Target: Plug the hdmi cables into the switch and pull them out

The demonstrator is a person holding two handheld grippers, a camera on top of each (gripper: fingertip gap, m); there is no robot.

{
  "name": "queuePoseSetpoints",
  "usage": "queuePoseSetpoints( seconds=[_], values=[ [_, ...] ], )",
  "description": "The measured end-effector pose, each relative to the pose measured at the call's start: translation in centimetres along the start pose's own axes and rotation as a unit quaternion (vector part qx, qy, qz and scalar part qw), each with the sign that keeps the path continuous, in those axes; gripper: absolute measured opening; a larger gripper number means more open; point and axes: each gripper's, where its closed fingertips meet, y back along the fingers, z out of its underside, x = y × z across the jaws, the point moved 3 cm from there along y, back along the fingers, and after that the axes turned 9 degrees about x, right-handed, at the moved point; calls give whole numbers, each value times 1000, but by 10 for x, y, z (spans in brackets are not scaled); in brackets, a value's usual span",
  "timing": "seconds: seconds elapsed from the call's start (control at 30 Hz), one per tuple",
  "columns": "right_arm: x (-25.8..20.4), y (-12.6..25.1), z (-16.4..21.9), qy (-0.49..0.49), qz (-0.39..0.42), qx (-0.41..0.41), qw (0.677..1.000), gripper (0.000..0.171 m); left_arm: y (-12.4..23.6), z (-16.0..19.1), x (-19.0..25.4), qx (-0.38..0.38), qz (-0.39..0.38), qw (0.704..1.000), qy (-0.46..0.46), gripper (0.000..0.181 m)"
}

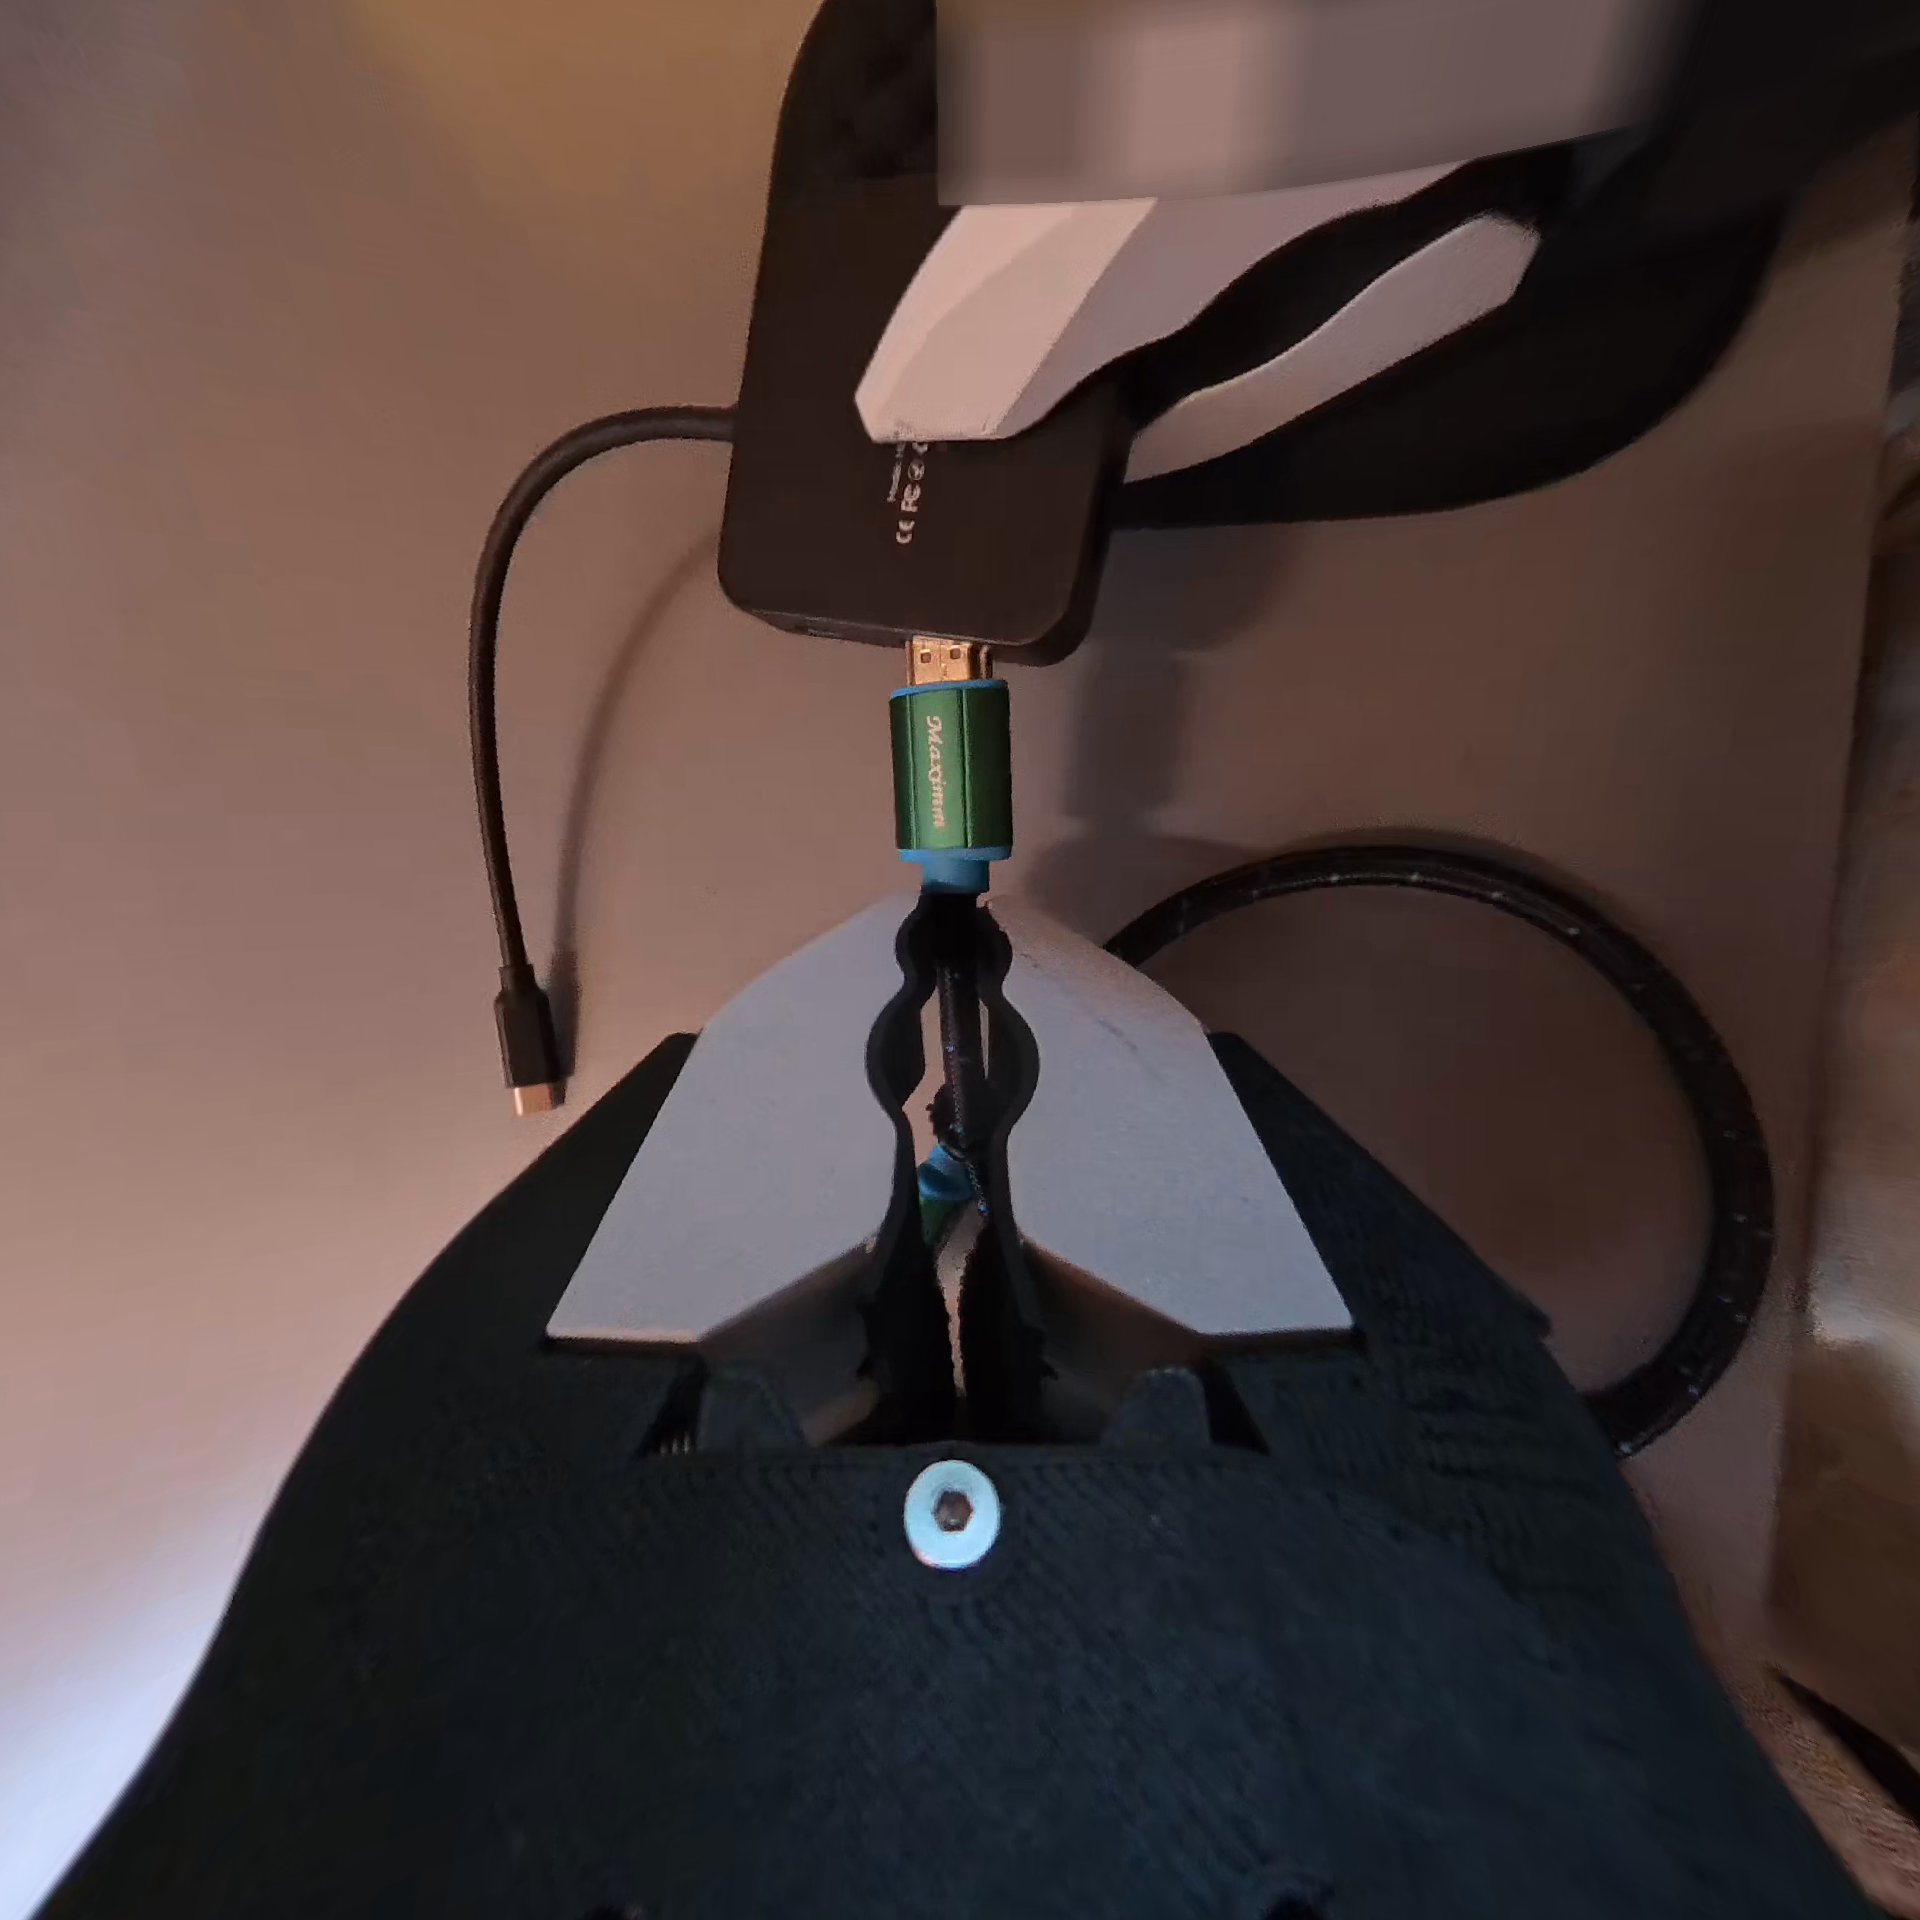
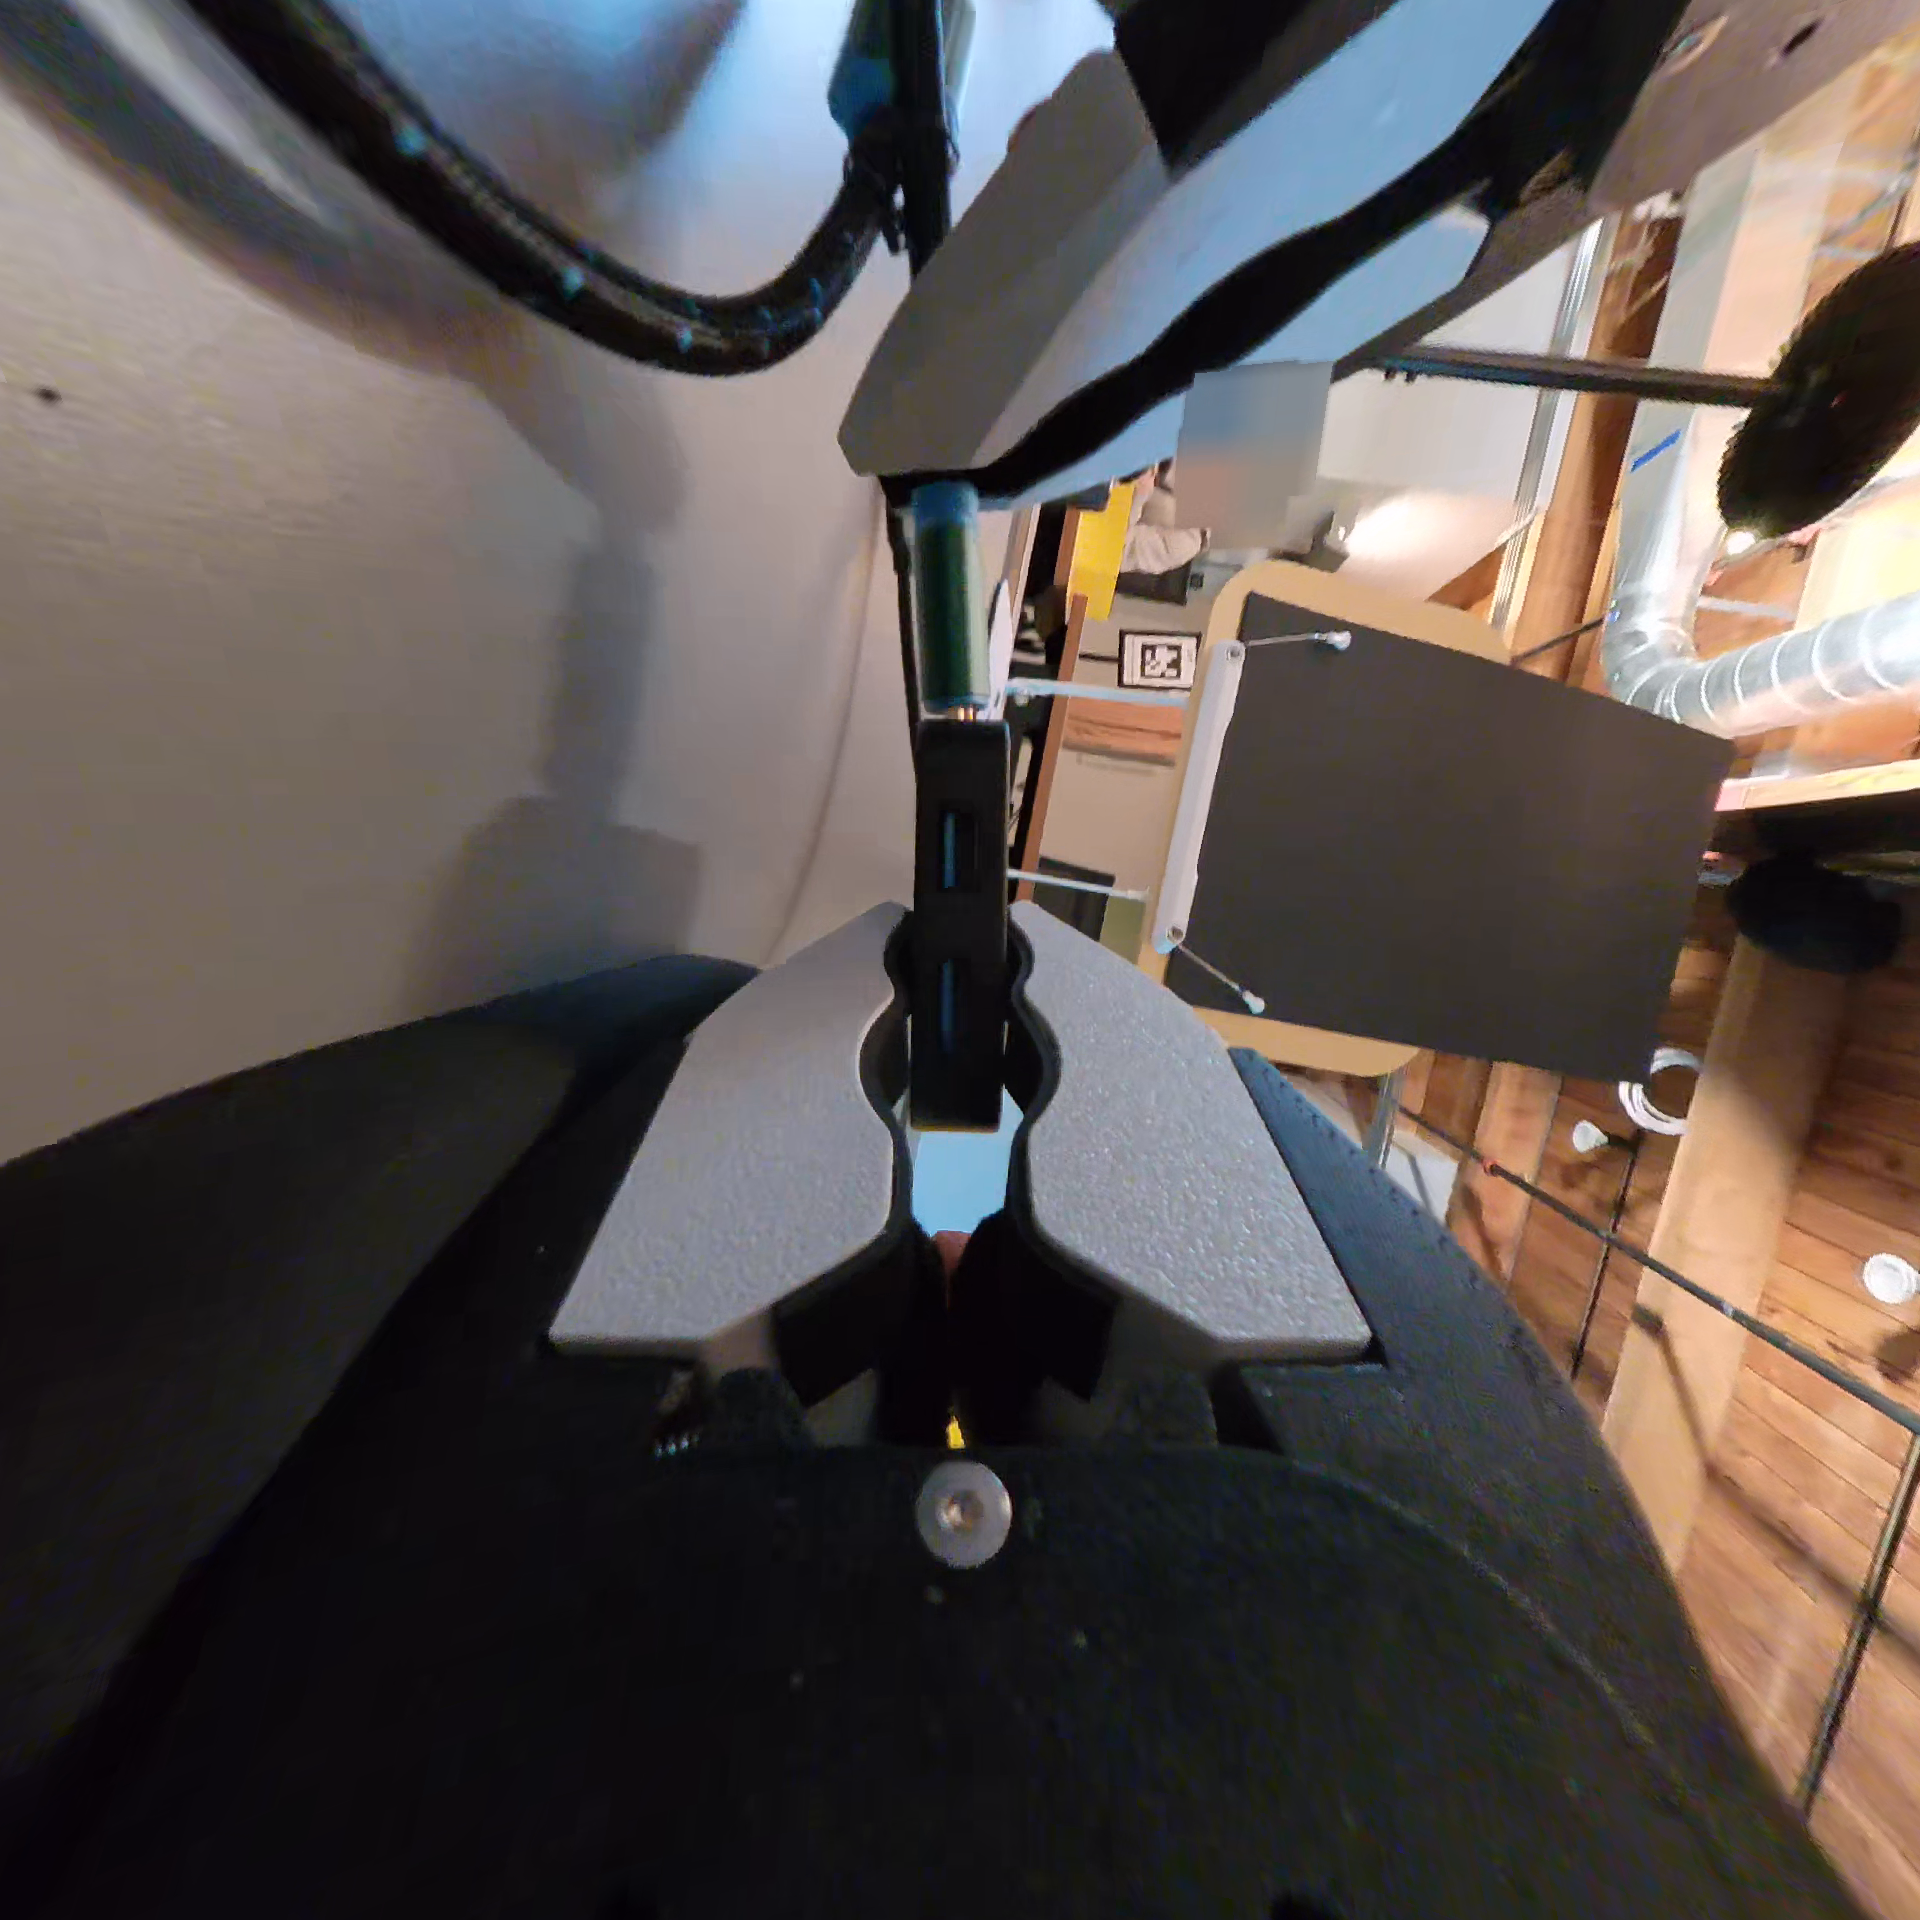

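Left tool (image 1: pixel 951 914) pinches cable behind green plug (image 1: pixel 949 771); plug tip in switch (image 1: pixel 914 499).

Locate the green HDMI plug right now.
Centre of the left wrist view: green HDMI plug sits between the left hand-held gripper and black switch, gold tip partly inserted.

The right gripper (image 2: pixel 958 997) clamps the black switch (image 2: pixel 960 935) edge-on, a green HDMI plug (image 2: pixel 948 613) seated in its far end.
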Motion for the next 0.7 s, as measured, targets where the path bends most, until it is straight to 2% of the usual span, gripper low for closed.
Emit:
queuePoseSetpoints(
  seconds=[0.33,0.5,0.63,0.7],
  values=[
    [-4,13,-13,8,-22,93,995,13,2,2,5,48,71,987,-133,7],
    [1,30,-16,-58,6,154,986,14,7,-7,15,165,150,966,-132,7],
    [0,35,-15,-63,1,156,986,13,3,-10,17,152,154,969,-118,7],
    [-1,35,-12,-58,2,138,989,13,0,-12,16,126,134,981,-68,6]
  ],
)
